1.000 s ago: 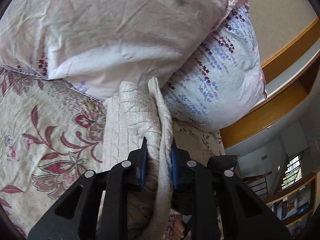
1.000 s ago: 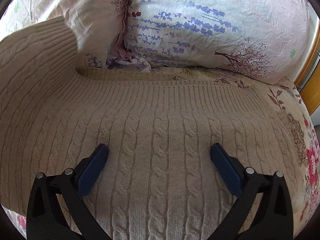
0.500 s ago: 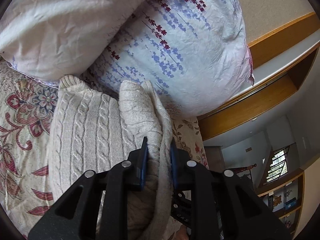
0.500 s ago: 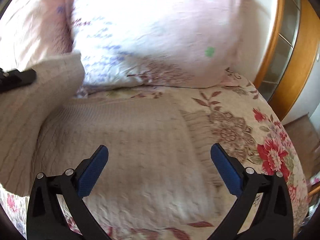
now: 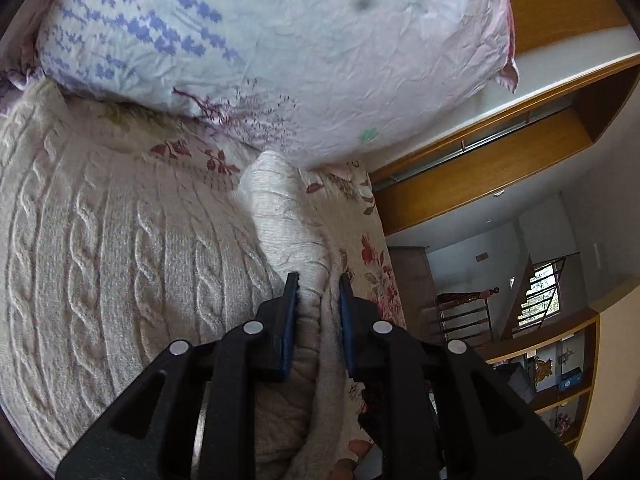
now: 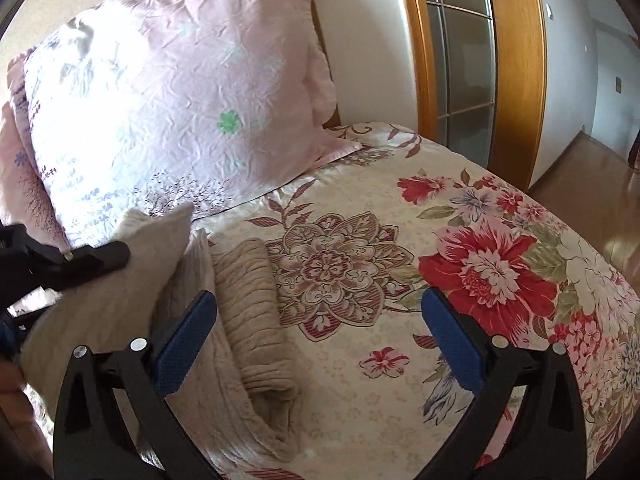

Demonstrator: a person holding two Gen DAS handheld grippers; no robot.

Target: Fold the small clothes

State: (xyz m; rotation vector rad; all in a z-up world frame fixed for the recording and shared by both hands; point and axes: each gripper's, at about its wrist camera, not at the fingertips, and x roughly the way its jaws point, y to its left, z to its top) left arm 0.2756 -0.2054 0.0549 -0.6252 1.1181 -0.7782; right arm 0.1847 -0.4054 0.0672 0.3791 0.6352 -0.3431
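— Swinging rightward since a second ago: right gripper (image 6: 318, 334), jaws spread wide and empty, now hanging over the floral bedspread (image 6: 500, 248) rather than the knit.

— And nearer in? Left gripper (image 5: 318, 298) pinching a bunched fold of the cream cable-knit sweater (image 5: 120, 248), carrying it across the body lying flat on the bed.

— Folding a side inward, seemingly; edge blurred. Next: laying that fold down flat, then reaching for the ribbed sleeve (image 6: 252, 300) just beside the right jaws.

— Beyond, pillow (image 6: 168, 92) leaning near.
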